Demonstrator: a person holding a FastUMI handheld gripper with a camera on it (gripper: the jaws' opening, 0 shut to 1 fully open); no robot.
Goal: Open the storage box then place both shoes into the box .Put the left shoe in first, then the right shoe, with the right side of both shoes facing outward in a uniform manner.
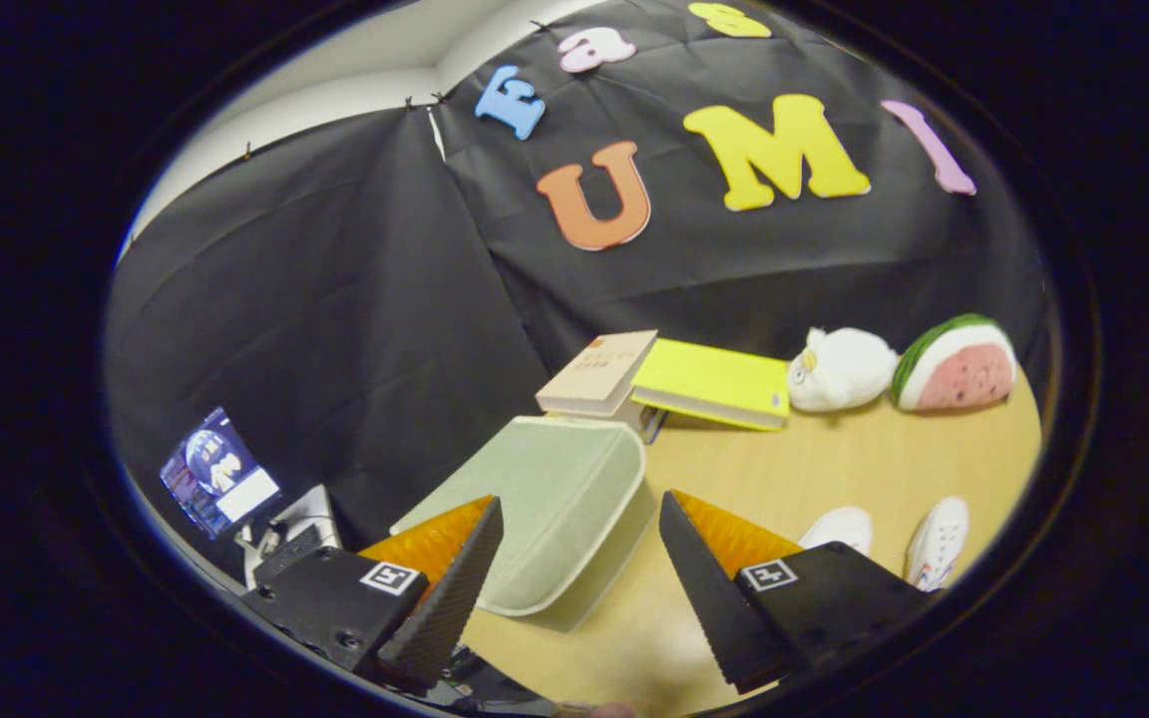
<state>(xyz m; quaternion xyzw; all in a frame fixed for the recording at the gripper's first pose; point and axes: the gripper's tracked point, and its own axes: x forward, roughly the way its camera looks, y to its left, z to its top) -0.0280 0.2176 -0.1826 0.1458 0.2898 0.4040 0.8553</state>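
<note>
Hovering gripper (574, 588), fingers spread, over wooden table (834, 469); closed storage box (545, 519) ahead.

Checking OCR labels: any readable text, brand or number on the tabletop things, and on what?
Beige thick book: cover print too blurred to read.
White sneakers: side marks too small to read.
Hand-held gripper, open, fingers at the pale green fabric storage box: square black-and-white tags, no words.

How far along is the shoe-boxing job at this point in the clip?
Nothing looks done yet. The pale green storage box sits closed just ahead of the fingers. The gripper is open and holds nothing. Both white shoes rest on the table beyond the right finger. Left: opening the box, then placing both shoes.
</note>
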